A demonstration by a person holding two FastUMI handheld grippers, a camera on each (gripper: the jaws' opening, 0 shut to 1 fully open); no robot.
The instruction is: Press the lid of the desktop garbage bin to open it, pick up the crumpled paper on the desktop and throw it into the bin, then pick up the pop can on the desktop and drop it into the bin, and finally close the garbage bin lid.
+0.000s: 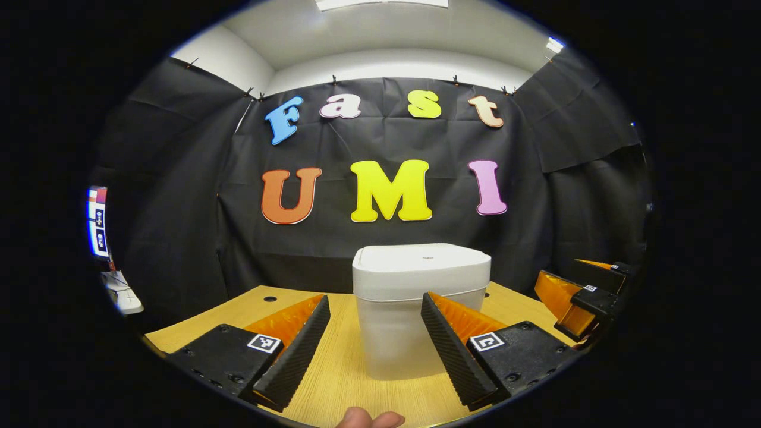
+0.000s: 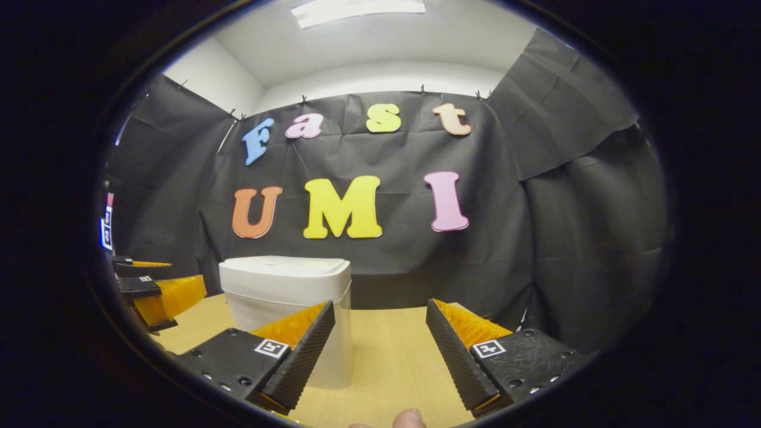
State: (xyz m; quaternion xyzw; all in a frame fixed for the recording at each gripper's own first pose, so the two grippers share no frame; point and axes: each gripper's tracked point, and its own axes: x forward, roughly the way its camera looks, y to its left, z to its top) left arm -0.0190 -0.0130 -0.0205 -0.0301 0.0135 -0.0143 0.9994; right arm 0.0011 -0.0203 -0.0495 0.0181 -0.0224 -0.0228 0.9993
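Straight ahead of my left tongs [image 1: 376, 348], which stand apart like my right tongs [image 2: 380, 353], the garbage bin [image 1: 421, 309] sits on the counter [image 1: 333, 380] with lid [image 1: 423, 261] down, so I judge every step remains.

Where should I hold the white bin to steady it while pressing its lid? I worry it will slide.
Likely the bin body just below the lid, from the front, left gripper fingers on its two flat side walls. It stands upright between those open fingers already; the lid overhangs, so gripping lower leaves it free.
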